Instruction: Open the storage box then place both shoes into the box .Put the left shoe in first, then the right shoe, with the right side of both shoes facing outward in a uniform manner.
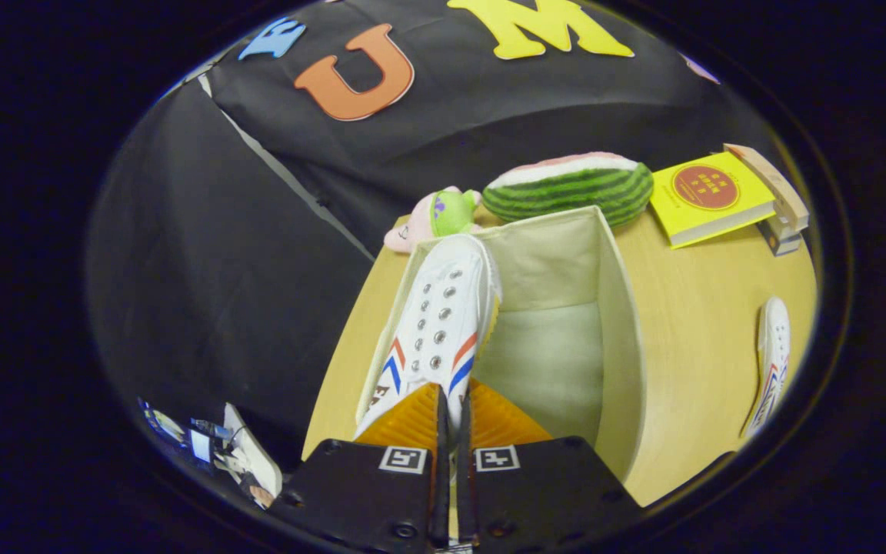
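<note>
Wooden tabletop (689, 323) carries an open storage box (614, 308), a watermelon toy (574, 188) and a yellow book (708, 198) whose label is too small to read. Pitched down over the box, the gripper (452, 419) has its jaws clamped on a white shoe (443, 315) pointing into the box. Another shoe (772, 362) lies well apart.

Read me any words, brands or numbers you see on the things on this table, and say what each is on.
Yellow book: round seal's print, too small to read.
White shoe in the shut gripper, over the box: side lettering half hidden, unreadable.
</note>
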